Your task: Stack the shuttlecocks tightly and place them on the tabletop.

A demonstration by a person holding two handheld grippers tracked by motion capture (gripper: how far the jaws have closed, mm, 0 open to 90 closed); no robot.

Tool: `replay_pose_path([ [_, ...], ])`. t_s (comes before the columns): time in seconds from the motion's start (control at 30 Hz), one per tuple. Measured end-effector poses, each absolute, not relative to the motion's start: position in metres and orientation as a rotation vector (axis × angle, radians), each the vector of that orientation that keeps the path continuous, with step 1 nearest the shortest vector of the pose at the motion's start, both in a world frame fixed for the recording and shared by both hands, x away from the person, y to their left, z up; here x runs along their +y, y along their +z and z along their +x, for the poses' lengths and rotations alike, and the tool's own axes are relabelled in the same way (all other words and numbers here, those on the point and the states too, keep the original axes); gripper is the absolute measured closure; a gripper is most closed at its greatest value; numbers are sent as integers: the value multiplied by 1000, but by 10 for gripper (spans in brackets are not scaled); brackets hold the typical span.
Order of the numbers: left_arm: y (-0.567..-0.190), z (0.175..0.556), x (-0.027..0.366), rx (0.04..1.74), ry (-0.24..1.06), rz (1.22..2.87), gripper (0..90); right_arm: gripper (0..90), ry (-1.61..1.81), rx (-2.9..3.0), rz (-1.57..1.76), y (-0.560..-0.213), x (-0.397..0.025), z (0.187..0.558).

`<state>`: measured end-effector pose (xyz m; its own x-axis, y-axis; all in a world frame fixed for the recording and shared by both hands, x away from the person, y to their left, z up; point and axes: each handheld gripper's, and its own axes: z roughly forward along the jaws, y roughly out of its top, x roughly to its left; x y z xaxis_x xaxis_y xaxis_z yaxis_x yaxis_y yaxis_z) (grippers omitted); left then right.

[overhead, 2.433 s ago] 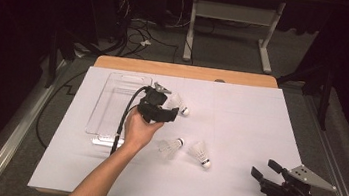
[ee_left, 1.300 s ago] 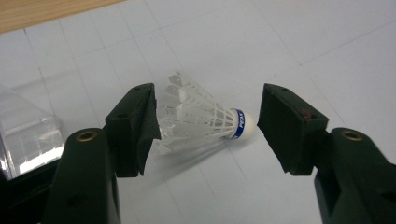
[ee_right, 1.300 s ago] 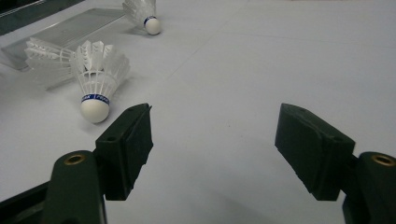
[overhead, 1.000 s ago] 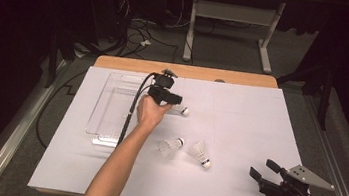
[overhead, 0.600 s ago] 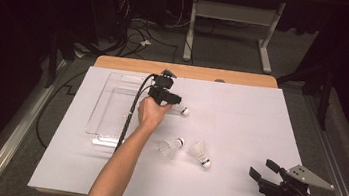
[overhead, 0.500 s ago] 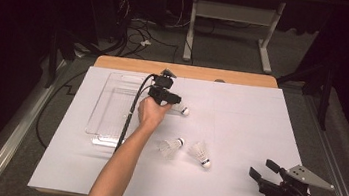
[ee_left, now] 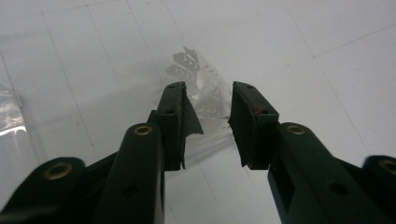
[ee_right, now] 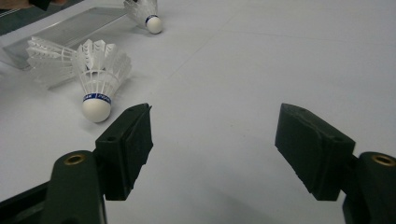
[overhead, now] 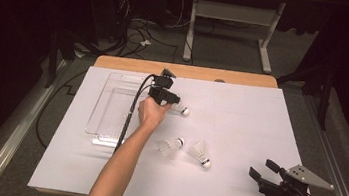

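Looking down from the high view, I have my left gripper point(overhead: 170, 99) out over the far middle of the white paper-covered table point(overhead: 260, 118), right at the feathered skirt of the white feather shuttlecock with a white cork tip point(overhead: 180, 109) that lies just beside the clear plastic tray point(overhead: 105, 109). That shuttlecock lies on its side, cork pointing to my right and slightly toward me, feathers toward the gripper, so its long axis runs roughly across the table. My left hand is the nearer one by far; my right gripper point(overhead: 267, 176) rests near the table's near right corner, well apart from it, with two more white shuttlecocks point(overhead: 187, 151) between.

From the left gripper view, my jaws stand partly open, a moderate gap between them, and hold nothing; the translucent feather skirt point(ee_left: 201, 86) sits straight ahead in line with that gap, just past the pads point(ee_left: 175, 119). I judge a short push forward would bring the feathers between the jaws.

From the right gripper view, my jaws are spread wide and empty. The nearest shuttlecock point(ee_right: 97, 81) lies ahead to the left, cork toward me, and the far one point(ee_right: 146, 14) shows near the tray's edge point(ee_right: 60, 32).
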<state>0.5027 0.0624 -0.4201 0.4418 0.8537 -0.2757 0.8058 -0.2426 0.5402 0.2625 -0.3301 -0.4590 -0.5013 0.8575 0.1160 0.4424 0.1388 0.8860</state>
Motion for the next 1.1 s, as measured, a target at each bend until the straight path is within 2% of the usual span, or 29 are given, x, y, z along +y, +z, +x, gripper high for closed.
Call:
replay_pose_path([
  [0.57,-412,497,61,1308,76,2092,876,276,1322,2002,1247,-459,-330,262],
  [1.1,-402,489,62,1253,99,2121,892,275,1318,2004,1244,-459,-329,262],
])
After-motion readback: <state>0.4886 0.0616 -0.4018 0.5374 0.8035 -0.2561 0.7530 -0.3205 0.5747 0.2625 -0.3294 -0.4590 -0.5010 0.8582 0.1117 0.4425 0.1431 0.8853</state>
